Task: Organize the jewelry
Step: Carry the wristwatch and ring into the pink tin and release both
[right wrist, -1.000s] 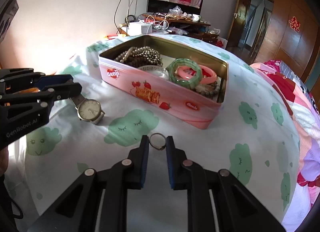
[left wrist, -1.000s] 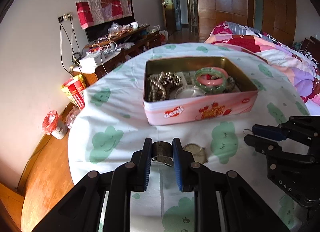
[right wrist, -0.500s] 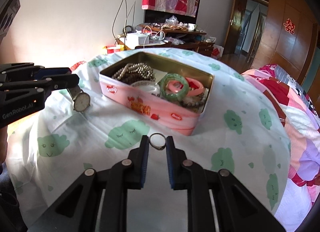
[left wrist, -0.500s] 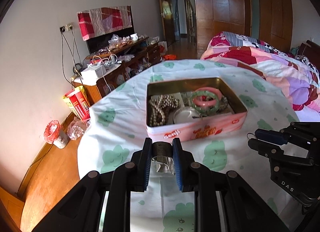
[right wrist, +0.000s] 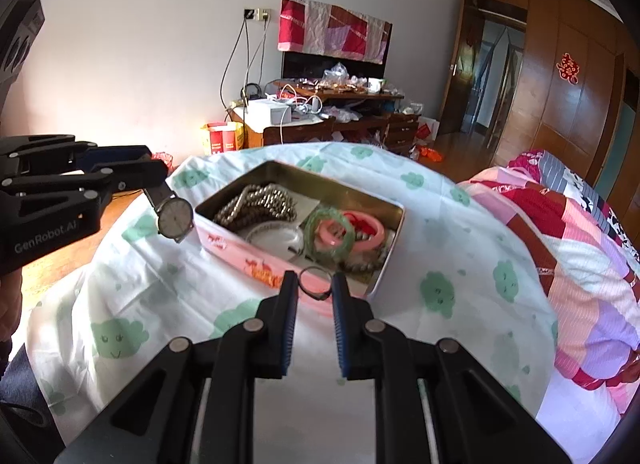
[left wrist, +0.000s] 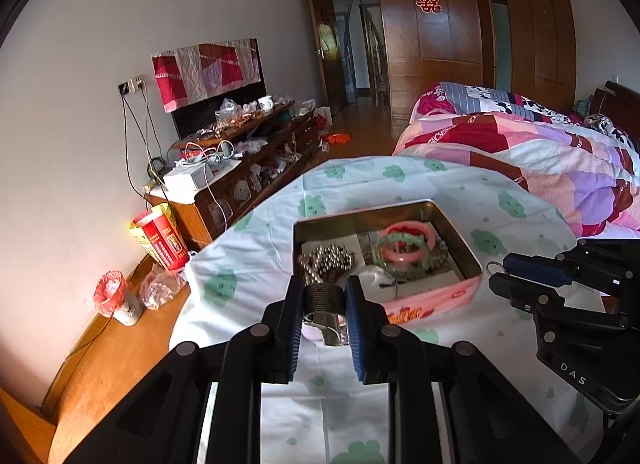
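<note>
Item one, my left gripper (left wrist: 323, 300): jaws pinching the mesh strap of a wristwatch (left wrist: 324, 302); in the right wrist view its round face (right wrist: 174, 219) hangs below the fingers, clear of the cloth, just beside the tin's near-left corner.

Item two, my right gripper (right wrist: 315, 290): jaws pinching a thin metal ring (right wrist: 315, 283), held upright in front of the tin's near wall.

Item three, pink tin (right wrist: 256, 262), lid off, on the table. Contents: a heap of metallic bead strands (right wrist: 256, 203) at the left end; a green bangle (right wrist: 331, 232) lying over a pink bangle (right wrist: 366, 232) at the right end; a pale round piece (right wrist: 276, 238) between them, its kind unclear.

Item four, white tablecloth (right wrist: 460, 232) with green cloud faces, under the tin.

Item five, surroundings: patchwork quilt (left wrist: 540, 155) on the bed to the right; cluttered wooden cabinet (left wrist: 248, 159) against the far wall.
</note>
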